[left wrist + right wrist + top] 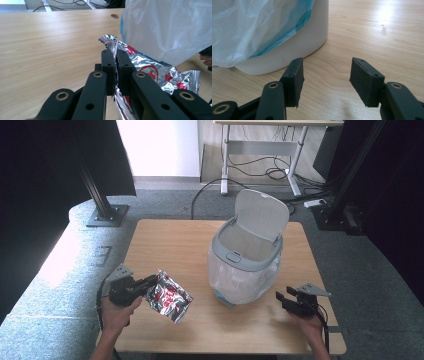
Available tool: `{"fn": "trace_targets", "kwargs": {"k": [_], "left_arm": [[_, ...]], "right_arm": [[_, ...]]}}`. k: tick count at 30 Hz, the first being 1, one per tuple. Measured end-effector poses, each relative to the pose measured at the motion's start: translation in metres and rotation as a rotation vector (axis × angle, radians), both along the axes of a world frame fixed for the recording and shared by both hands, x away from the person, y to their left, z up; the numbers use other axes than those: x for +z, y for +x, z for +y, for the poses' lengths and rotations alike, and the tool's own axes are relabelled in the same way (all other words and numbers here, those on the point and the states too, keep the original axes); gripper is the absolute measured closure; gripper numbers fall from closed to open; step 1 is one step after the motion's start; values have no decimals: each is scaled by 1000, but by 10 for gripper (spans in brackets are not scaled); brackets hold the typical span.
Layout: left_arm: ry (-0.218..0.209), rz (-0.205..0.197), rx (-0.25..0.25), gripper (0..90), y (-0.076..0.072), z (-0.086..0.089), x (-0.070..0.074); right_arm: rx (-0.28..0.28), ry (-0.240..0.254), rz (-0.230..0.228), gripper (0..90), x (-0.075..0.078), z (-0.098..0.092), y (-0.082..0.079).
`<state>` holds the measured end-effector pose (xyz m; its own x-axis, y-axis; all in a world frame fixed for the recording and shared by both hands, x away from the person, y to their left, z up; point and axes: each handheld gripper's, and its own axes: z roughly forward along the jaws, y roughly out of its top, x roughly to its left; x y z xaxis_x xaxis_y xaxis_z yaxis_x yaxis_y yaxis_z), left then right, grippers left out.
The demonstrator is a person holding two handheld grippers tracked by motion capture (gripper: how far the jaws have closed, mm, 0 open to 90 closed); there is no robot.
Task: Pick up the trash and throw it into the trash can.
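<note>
A: In the high view the foil wrapper (170, 296) is seen at eight o'clock of the bin (246, 254), above the table (165, 240).

B: In the left gripper view it is pinched by the left gripper (116, 68) at one thin edge (slippage is risked).

A: In the right gripper view the right gripper (325, 75) is held agape, empty; the liner (254, 27) could be snagged.

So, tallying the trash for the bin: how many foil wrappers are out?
1. The foil wrapper is clamped in the left gripper, left of the bin; the bin's inside may hide more.
</note>
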<state>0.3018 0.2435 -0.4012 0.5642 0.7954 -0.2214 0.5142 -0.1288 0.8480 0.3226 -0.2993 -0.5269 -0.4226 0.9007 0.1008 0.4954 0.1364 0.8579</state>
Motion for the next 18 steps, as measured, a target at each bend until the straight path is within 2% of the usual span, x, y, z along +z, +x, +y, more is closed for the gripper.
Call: {"fn": "trace_targets", "kwargs": {"k": [8,18], "left_arm": [[-11,-8,-37,867,6,-6,21],[-26,-27,-59,867,10,-4,45]], "right_arm": [[-7,-5,14,438,-4,1,1],[4,-46,42,432,-13,7,3]]}}
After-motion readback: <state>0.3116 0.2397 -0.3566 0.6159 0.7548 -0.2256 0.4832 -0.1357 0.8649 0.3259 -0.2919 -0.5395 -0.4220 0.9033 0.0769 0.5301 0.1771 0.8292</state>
